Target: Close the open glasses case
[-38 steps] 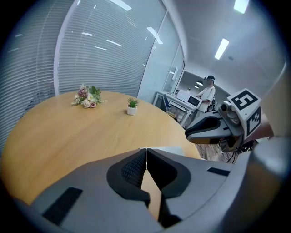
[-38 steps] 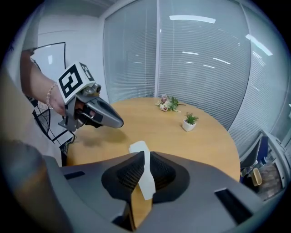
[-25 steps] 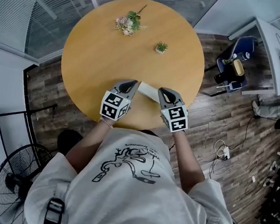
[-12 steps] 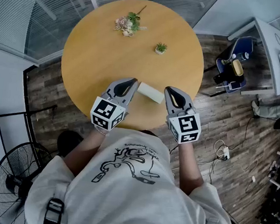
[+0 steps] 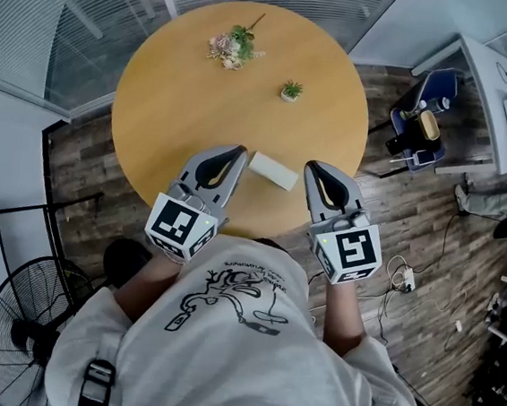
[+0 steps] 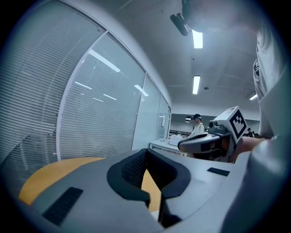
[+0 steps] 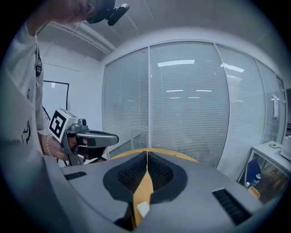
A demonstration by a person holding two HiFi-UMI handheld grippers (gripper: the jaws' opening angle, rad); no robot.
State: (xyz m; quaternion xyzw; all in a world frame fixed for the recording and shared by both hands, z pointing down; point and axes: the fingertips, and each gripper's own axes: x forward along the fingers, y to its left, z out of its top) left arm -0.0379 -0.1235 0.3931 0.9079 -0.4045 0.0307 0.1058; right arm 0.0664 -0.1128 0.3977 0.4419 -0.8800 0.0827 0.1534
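Near edge of the bench (image 5: 185, 82), centre: pale glasses case (image 5: 272, 170) lies flat, lid looks down. My left tool (image 5: 239, 151) hangs just left of it and my right tool (image 5: 311, 166) just right, neither touching it. Both tools have jaws closed tip to tip, nothing between. Far side: flower sprig (image 5: 232, 42), small potted plant (image 5: 291, 88).

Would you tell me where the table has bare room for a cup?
Bare: the left half of the table below the flower sprig, and the middle between small plant and glasses case. Crowded: the near edge around the case.
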